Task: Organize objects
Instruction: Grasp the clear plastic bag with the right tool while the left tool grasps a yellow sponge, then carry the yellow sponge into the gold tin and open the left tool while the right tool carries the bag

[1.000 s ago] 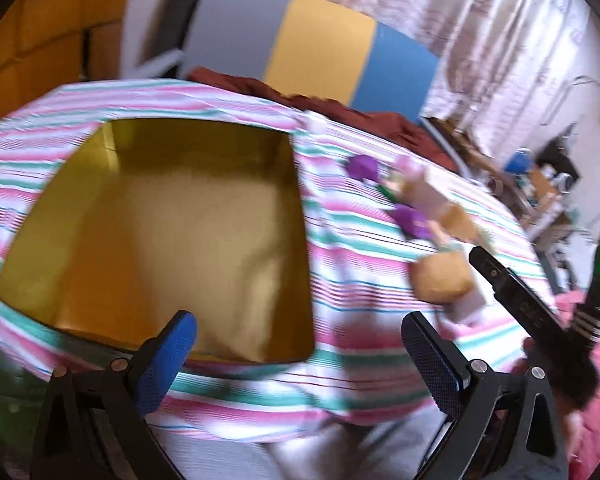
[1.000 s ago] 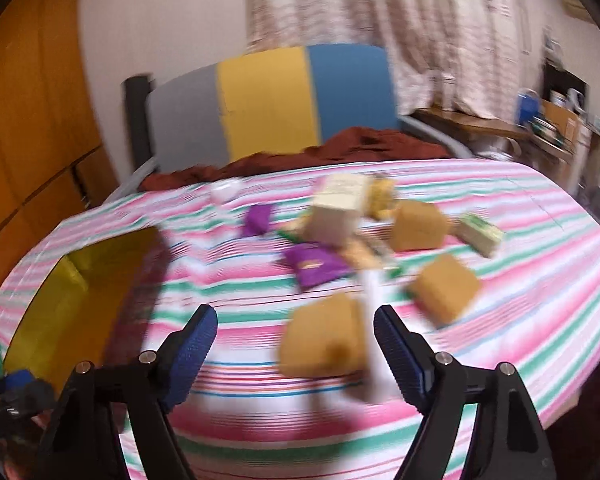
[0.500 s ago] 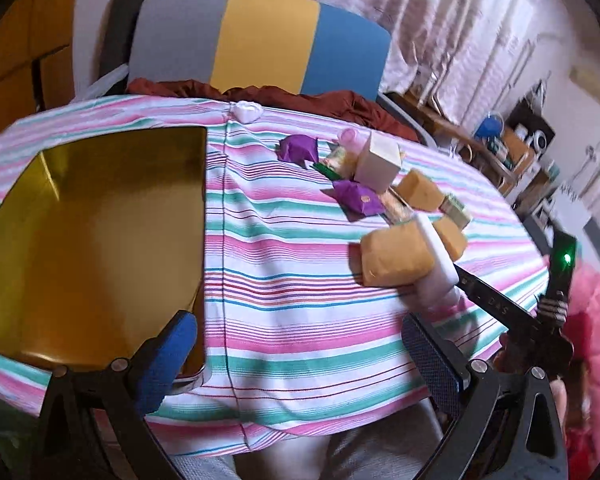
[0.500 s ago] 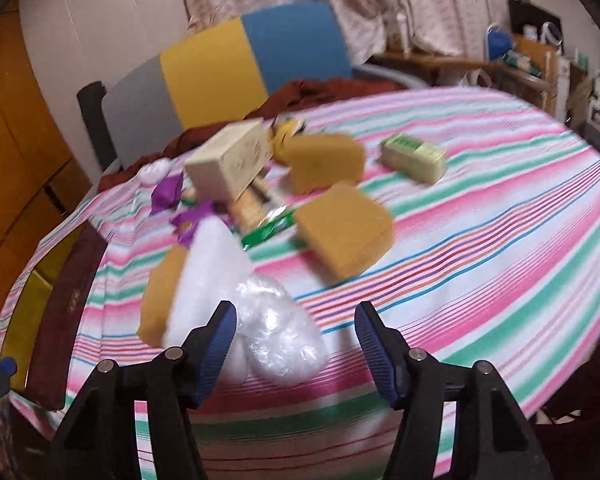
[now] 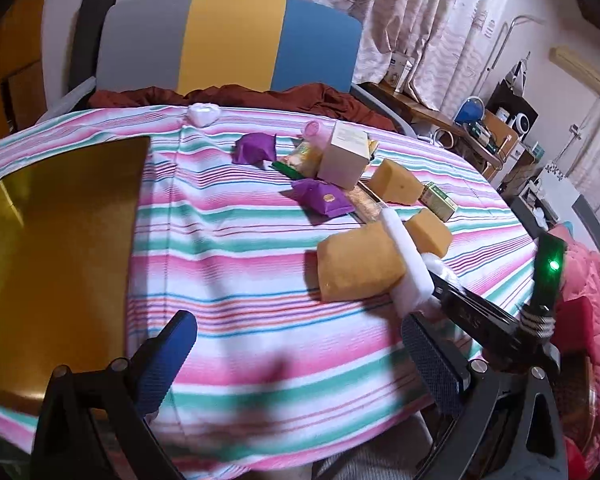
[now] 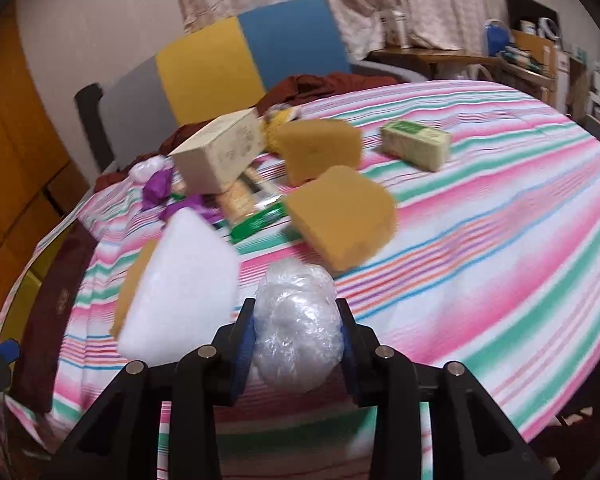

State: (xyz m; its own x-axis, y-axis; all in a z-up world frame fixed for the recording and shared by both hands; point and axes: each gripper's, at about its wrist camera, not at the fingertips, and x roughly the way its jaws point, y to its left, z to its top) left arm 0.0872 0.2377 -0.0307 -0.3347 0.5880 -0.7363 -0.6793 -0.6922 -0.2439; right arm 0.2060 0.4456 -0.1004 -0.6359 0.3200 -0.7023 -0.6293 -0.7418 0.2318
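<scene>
My right gripper [image 6: 298, 338] is clamped on the clear plastic bundle [image 6: 296, 320] near the table's [image 6: 500, 248] front edge, beside the white sponge [image 6: 180, 284]. My left gripper [image 5: 300, 360] gapes wide over bare striped cloth beside the gold tray [image 5: 52, 248].

My right gripper [image 6: 298, 334] sits low at the table edge with both blue pads pinched tight on a clear plastic bundle [image 6: 296, 320], while my left gripper [image 5: 300, 360] hangs spread wide, nothing between its pads, above the striped cloth.
</scene>
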